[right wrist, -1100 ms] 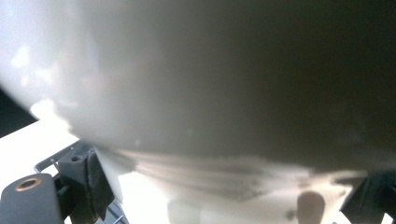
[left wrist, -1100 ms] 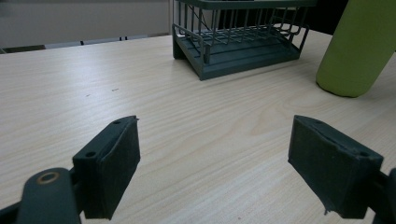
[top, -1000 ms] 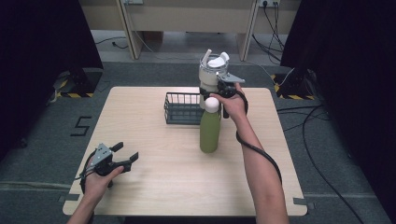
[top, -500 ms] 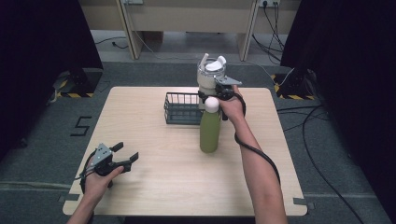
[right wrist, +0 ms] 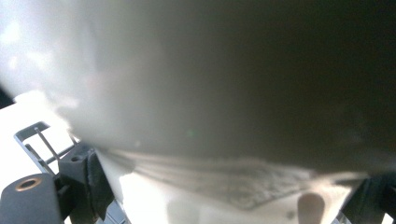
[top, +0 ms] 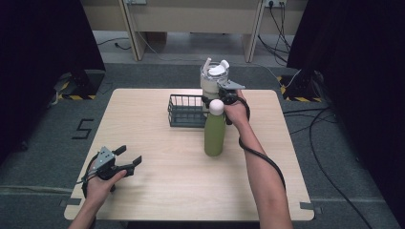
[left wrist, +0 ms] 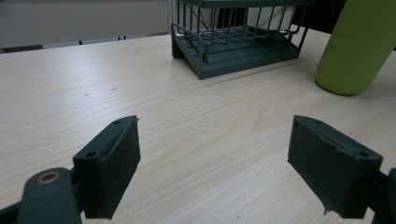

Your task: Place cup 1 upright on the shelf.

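My right gripper (top: 216, 95) is shut on a white lidded cup (top: 213, 80) and holds it upright at the right end of a dark wire basket (top: 184, 112). In the right gripper view the cup's pale wall (right wrist: 187, 70) sits blurred and very close between the jaws, with basket wires at the lower left. I cannot tell whether the cup touches the basket. A green bottle (top: 214, 136) with a white cap stands on the table just in front of that hand. My left gripper (top: 130, 154) rests open near the front left corner, its pads (left wrist: 116, 168) wide apart over bare wood.
The wooden table (top: 157, 191) has open surface across its middle and front. From the left gripper view the basket (left wrist: 233, 51) and the green bottle (left wrist: 357, 46) lie far ahead. Cables and dark curtains surround the table on the floor.
The white cup in my right gripper has drifted slightly left and down toward the basket. My left gripper has stayed put.
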`<action>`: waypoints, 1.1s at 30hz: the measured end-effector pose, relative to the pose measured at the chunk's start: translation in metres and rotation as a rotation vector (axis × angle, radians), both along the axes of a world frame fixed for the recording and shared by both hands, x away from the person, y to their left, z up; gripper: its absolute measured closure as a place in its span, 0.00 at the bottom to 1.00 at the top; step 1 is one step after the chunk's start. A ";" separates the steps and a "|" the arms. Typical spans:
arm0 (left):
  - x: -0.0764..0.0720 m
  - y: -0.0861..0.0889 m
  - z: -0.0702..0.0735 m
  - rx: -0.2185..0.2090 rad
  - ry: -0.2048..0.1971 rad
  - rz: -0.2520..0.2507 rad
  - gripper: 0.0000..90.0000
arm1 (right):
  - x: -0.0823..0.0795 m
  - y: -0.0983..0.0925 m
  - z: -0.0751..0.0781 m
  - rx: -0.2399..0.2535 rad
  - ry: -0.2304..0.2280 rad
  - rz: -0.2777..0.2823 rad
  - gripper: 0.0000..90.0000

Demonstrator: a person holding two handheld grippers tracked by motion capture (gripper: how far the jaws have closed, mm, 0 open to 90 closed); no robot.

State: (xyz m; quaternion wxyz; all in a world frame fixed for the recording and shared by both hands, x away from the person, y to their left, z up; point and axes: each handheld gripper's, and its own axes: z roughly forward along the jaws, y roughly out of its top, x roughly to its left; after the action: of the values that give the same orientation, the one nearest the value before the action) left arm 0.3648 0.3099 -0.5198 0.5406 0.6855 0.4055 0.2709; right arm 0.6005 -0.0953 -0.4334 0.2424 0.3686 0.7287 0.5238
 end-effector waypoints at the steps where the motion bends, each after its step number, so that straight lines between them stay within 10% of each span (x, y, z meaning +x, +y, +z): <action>1: 0.000 0.000 0.000 0.000 0.000 0.000 0.18 | 0.000 0.000 -0.001 -0.002 0.000 0.002 0.12; 33: -0.001 -0.001 0.000 0.006 -0.001 -0.006 0.18 | -0.005 -0.002 -0.003 -0.023 -0.026 0.014 0.05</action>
State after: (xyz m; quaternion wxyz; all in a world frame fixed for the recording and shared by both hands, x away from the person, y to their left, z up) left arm 0.3641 0.3089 -0.5195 0.5395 0.6883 0.4025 0.2707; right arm 0.5952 -0.0976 -0.4362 0.2526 0.3539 0.7340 0.5218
